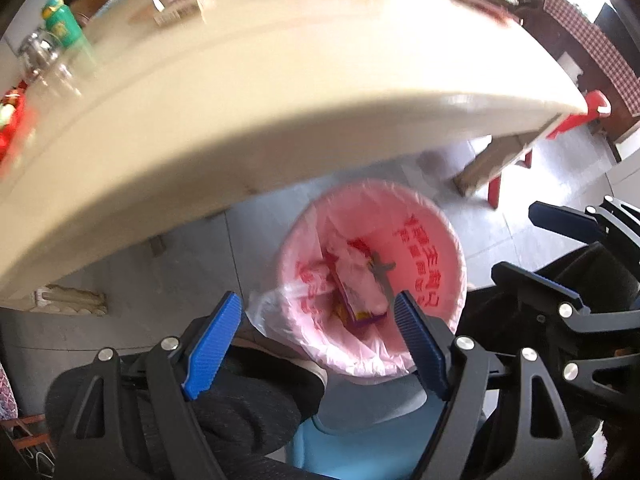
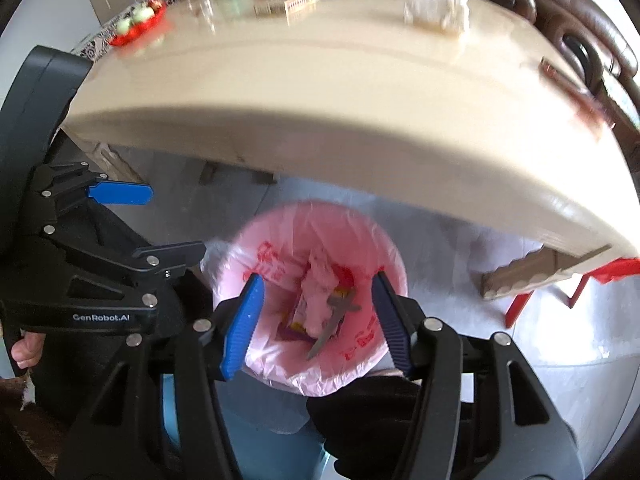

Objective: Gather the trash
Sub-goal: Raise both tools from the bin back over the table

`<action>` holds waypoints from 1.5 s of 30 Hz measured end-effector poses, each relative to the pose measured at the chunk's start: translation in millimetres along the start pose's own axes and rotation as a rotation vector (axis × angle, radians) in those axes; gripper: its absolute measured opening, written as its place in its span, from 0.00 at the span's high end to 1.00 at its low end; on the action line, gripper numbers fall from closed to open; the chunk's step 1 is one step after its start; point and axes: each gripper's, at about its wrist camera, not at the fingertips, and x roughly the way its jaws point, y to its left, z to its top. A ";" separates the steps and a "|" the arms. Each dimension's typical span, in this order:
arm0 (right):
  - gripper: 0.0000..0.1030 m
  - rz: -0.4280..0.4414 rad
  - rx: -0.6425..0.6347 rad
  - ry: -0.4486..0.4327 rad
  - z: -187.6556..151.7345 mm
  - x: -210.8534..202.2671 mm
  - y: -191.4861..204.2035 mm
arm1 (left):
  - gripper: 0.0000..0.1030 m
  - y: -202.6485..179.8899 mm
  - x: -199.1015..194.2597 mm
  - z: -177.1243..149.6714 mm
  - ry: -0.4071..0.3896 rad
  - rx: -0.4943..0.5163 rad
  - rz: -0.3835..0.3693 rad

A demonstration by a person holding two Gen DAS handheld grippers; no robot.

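A bin lined with a pink bag (image 1: 432, 240) stands on the floor under the table edge; it also shows in the right wrist view (image 2: 276, 236). Inside lie crumpled wrappers (image 1: 360, 284) and a grey knife-shaped piece (image 2: 336, 312). My left gripper (image 1: 320, 340) is open and empty above the bin's near rim. My right gripper (image 2: 316, 320) is open and empty over the bin, and it shows at the right of the left wrist view (image 1: 536, 248). On the cream table (image 1: 240, 100) lie a small box (image 2: 296, 0), crumpled white paper (image 2: 436, 12) and a dark wrapper (image 2: 568, 84).
A green bottle (image 1: 60, 20), glass jars (image 1: 40, 56) and a red fruit dish (image 2: 138, 26) stand at the table's far side. A red stool (image 1: 576, 120) is beyond the table leg. A light blue stool (image 1: 360, 440) and my dark-clothed knees are below the grippers.
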 end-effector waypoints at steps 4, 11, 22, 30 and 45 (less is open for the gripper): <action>0.38 -0.010 -0.016 -0.056 12.7 -23.0 1.9 | 0.23 6.7 -28.3 10.2 -0.067 -0.012 0.024; 0.35 -0.009 -0.026 -0.155 38.4 -63.2 -3.3 | 0.21 19.6 -74.3 30.5 -0.179 -0.028 0.065; 0.31 -0.032 -0.060 -0.244 72.6 -92.6 -6.3 | 0.13 29.2 -118.4 64.7 -0.282 -0.010 0.110; 0.25 -0.039 -0.057 -0.279 104.0 -99.5 -26.3 | 0.08 45.6 -132.8 103.1 -0.309 -0.013 0.091; 0.23 -0.010 -0.040 -0.248 176.9 -42.5 -72.0 | 0.07 98.0 -86.0 194.9 -0.267 -0.090 0.136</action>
